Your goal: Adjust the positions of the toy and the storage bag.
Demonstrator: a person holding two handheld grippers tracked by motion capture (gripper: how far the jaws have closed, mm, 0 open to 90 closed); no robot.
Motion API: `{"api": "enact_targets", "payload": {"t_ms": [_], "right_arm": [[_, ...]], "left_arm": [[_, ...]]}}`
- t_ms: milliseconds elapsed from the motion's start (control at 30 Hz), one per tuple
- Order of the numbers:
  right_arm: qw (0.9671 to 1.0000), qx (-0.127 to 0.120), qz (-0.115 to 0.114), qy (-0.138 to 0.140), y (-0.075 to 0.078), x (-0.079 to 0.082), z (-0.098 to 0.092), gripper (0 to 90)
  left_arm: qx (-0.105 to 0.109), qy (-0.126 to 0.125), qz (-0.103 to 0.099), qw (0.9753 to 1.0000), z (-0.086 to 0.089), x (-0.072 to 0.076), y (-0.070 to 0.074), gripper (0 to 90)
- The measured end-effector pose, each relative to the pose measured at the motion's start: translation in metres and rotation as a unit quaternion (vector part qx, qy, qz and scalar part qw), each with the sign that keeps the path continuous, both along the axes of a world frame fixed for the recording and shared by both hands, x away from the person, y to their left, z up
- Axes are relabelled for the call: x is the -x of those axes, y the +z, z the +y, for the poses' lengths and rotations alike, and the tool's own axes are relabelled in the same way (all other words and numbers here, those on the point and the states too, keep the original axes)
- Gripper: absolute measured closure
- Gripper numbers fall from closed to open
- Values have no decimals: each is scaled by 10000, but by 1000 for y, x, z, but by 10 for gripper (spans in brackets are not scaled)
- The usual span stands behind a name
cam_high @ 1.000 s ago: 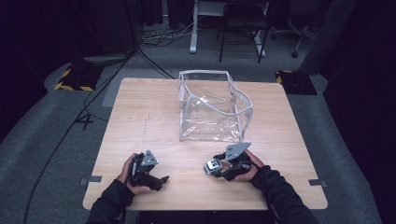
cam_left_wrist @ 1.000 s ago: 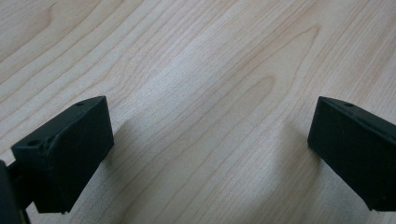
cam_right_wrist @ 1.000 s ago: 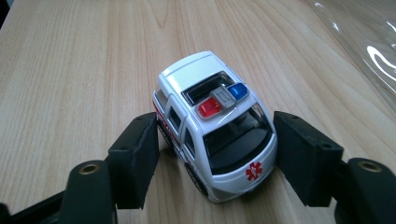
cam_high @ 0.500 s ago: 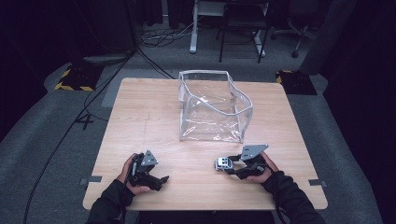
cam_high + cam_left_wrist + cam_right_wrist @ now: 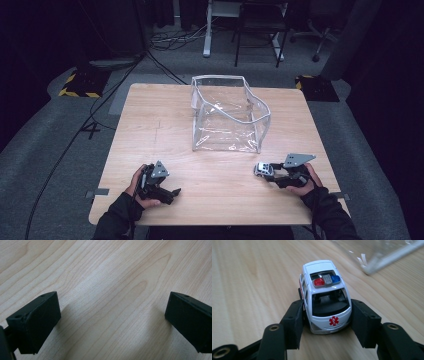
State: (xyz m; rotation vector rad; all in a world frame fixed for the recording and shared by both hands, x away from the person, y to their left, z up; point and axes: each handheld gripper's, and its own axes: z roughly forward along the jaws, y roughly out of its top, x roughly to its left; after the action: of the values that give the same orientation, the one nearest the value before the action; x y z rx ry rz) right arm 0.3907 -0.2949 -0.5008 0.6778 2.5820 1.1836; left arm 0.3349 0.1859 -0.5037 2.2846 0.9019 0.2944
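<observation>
Right tool (image 5: 325, 322) pinches a toy ambulance (image 5: 324, 295) near the clear bin (image 5: 227, 115); left tool (image 5: 112, 322) sits spread.

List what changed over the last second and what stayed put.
The right gripper, shut on the toy ambulance, slid along the table toward its right edge, away from the clear bag, carrying the toy with it. Nothing was newly taken hold of or let go. The left gripper stayed open at the near left of the table, and the clear bag stayed where it was.
</observation>
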Motion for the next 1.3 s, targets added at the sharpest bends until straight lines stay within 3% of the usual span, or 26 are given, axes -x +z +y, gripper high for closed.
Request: {"api": "enact_targets", "payload": {"t_ms": [200, 433, 467, 500, 667, 900, 1300], "right_arm": [[9970, -33, -42, -770, -1, -7, -21, 468], [9919, 40, -122, -1265, 0, -13, -32, 469], [9889, 36, -189, -1475, -1, -15, -35, 469], [9889, 36, -189, -1475, -1, -15, -35, 469], [9817, 43, -214, -1890, -1, -24, -43, 469], [9770, -67, -109, -2130, -1, -38, -46, 468], [9773, -41, -55, -2118, -1, -40, -47, 469]], "left_arm": [[2, -2, 3, 10000, 0, 0, 0, 5], [10, -2, 2, 10000, 0, 0, 0, 5], [14, 9, 5, 10000, 0, 0, 0, 5], [14, 9, 5, 10000, 0, 0, 0, 5], [14, 13, 5, 10000, 0, 0, 0, 5], [25, 30, 8, 10000, 0, 0, 0, 5], [13, 21, 6, 10000, 0, 0, 0, 5]]}}
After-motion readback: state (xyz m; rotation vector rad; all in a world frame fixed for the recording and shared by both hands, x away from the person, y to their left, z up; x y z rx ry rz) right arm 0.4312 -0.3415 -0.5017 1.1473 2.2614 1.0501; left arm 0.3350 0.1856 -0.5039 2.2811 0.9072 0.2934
